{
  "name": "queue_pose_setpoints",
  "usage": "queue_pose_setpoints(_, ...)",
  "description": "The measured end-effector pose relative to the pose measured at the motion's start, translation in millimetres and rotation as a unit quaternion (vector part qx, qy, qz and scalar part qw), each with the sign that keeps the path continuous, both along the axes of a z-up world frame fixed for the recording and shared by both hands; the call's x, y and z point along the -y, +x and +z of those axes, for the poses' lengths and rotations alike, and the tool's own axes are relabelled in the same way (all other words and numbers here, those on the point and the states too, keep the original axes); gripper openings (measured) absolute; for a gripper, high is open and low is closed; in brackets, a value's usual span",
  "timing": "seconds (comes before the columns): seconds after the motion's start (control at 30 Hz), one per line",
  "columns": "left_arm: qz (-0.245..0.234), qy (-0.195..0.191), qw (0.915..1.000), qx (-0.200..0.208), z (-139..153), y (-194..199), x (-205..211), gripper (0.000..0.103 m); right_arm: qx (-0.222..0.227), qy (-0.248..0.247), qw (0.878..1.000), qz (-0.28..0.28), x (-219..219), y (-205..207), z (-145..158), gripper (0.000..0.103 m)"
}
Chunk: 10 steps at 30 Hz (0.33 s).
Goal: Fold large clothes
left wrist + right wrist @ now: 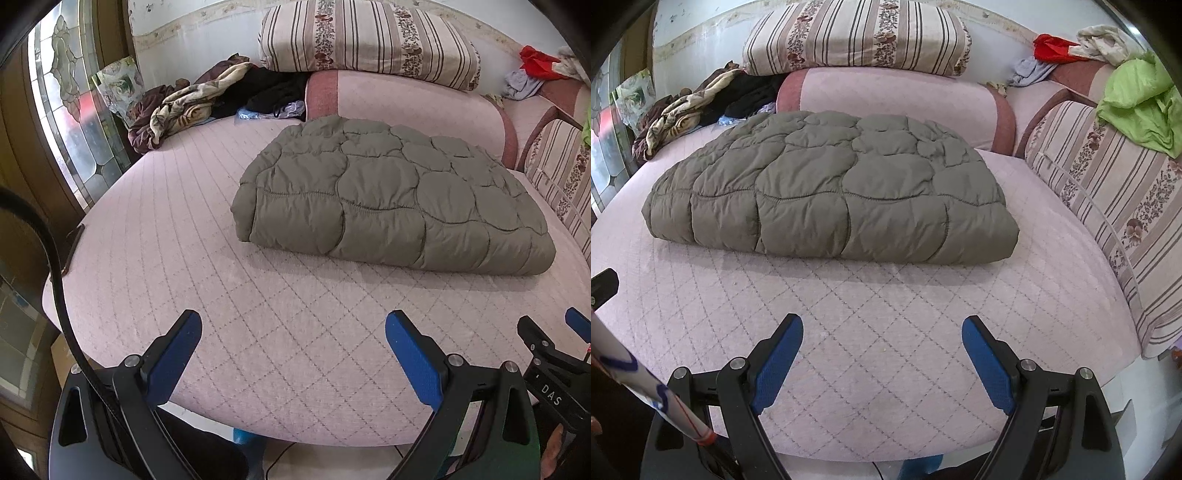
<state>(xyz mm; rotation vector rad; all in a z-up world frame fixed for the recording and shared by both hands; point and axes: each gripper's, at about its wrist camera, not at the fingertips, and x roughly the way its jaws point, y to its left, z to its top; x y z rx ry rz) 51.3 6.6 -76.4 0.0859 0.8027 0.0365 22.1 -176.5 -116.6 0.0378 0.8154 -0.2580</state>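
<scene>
- Left wrist view: my left gripper (293, 328) hangs over the near edge of the bed (207, 295), its blue fingers (173, 360) spread wide and released, nothing between them.
- The coat (395, 199), an olive quilted one, lies folded into a thick bundle on the bed, well ahead of the fingers and to the right of centre, apart from both grippers.
- Behind the coat a pink bolster (406, 107) runs across, with a striped pillow (369, 38) stacked on top of it.
- At the back left a heap of clothes (207, 96) sits in the bed's corner, beside a glass door (70, 110).
- The tip of my right gripper (554, 332) shows at the right edge.
- I see no containers in this view.
- Right wrist view: my right gripper (882, 332) also hovers over the near edge of the bed (886, 306), fingers (777, 365) parted and holding nothing.
- The coat (831, 192) lies straight ahead, its folded edge facing me, resting flat on the bed.
- To the right a striped cushion (1115, 206) stands along the bed's side with a green cloth (1141, 103) draped over its top.
- A red cloth (1052, 48) lies at the far right, behind the bolster (897, 103).
</scene>
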Motion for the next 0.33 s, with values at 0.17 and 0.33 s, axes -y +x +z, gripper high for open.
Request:
queue_pose_setpoints(0.17, 0.001, -0.011, 0.9999, -0.01, -5.6, 5.1, -4.6, 0.099, -0.008, 0.005, 1.0, -0.001, -1.1, 2.4, -3.2, 0.091)
queue_pose_setpoints(0.33, 0.001, -0.01, 0.9998, -0.014, -9.9, 7.2, -6.8, 0.099, -0.019, 0.003, 1.0, 0.0, -2.0, 6.1, -7.5, 0.091)
